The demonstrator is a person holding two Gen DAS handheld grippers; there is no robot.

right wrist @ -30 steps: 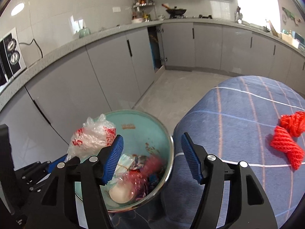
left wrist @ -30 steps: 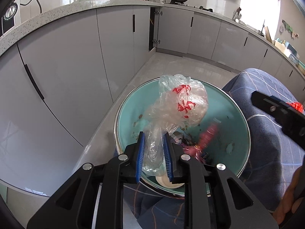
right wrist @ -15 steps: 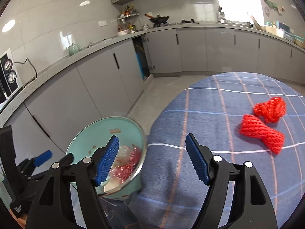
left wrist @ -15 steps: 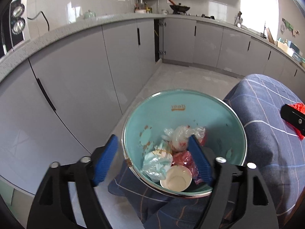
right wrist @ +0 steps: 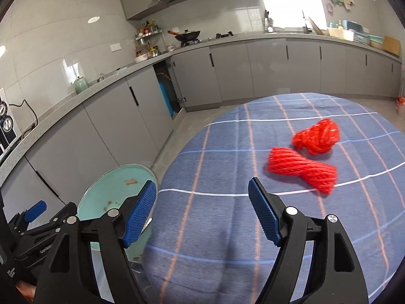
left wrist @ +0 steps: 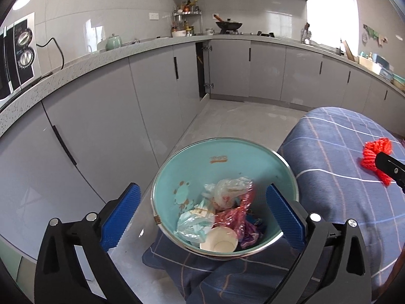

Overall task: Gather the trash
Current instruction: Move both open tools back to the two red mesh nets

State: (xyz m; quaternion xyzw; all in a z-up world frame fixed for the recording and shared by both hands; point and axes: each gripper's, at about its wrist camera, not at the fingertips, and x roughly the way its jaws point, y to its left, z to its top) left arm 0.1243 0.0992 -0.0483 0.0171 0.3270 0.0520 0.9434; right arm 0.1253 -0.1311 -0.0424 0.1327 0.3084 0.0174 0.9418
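In the left wrist view the left gripper (left wrist: 201, 212) hangs over a round teal bin (left wrist: 192, 162) with a bright metal rim, in the lower middle of the frame; its blue fingers (left wrist: 119, 217) are opening and stand wide apart on either side of the bin's mouth, with nothing pressed between them. Inside the bin lie a crumpled clear plastic bag (left wrist: 227, 190) with red print, a pale blue wad (left wrist: 192, 224), a red and purple wrapper (left wrist: 236, 217) and a white paper cup (left wrist: 219, 239) tipped on its side near the lower rim. Just right of the bin, a surface covered with a blue checked cloth (left wrist: 336, 157) fills the right of the frame, and a red mesh net (left wrist: 374, 152) lies on it at the far right edge, partly hidden by a black finger of the other gripper. In the right wrist view the right gripper (right wrist: 202, 215) points over the same cloth (right wrist: 227, 152); its blue fingers (right wrist: 263, 215) are opening, with only cloth seen in the gap and nothing gripped. Two red mesh nets lie on the cloth in the right middle of the frame, one rounded bundle (right wrist: 316, 136) above and one longer roll (right wrist: 301, 169) just below it, close together; whether they touch is unclear. The bin (right wrist: 114, 185) shows at lower left beside the cloth's edge, with the left gripper (right wrist: 35, 212) at the frame's left border.
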